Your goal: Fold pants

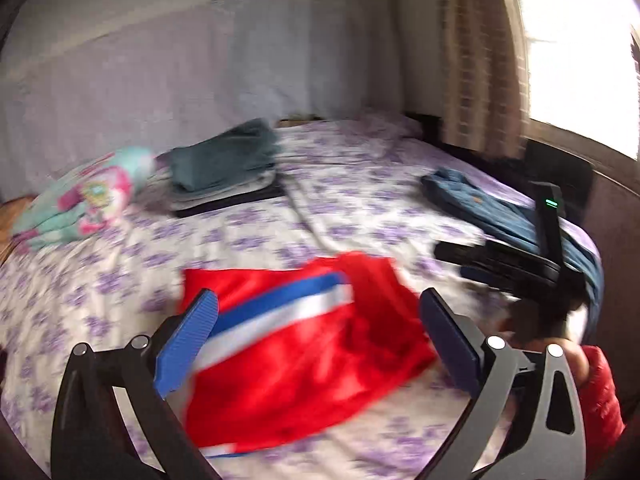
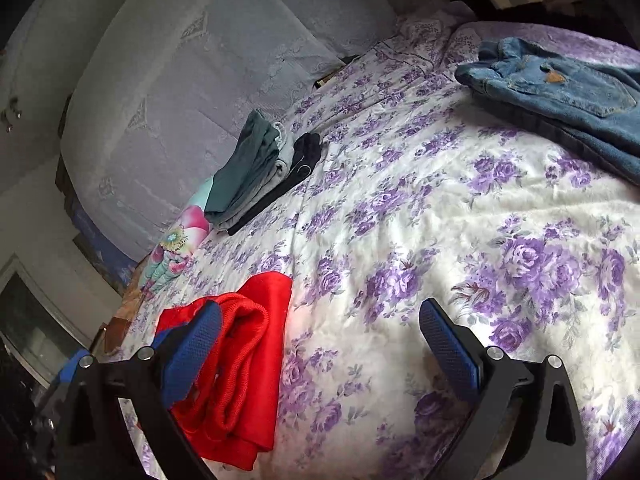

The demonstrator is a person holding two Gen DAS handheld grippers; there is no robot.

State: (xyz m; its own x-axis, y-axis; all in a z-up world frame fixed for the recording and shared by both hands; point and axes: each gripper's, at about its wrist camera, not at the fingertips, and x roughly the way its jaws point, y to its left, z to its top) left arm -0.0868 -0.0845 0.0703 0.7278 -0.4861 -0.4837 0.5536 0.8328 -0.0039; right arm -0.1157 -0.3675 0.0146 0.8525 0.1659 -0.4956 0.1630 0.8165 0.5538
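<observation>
Red pants (image 1: pixel 312 360) with a blue and white side stripe (image 1: pixel 280 312) lie folded on the floral bedspread (image 1: pixel 120 280), blurred in the left wrist view. My left gripper (image 1: pixel 320 304) is open just above them. Its blue pads (image 1: pixel 188 344) stand wide on either side and do not press the cloth. In the right wrist view the same red pants (image 2: pixel 236 360) lie bunched at the lower left, partly behind the left finger of my right gripper (image 2: pixel 320 312), which is open over bare bedspread (image 2: pixel 440 220). The right gripper's black body (image 1: pixel 520 268) shows at the right, held by a hand in a red sleeve (image 1: pixel 600 392).
A stack of folded dark clothes (image 1: pixel 224 168) (image 2: pixel 256 168) sits near the far wall. Blue jeans (image 1: pixel 492 208) (image 2: pixel 560 92) lie at the bed's right side. A colourful pillow (image 1: pixel 88 204) (image 2: pixel 176 248) rests at the left. A bright window (image 1: pixel 580 40) and curtain stand to the right.
</observation>
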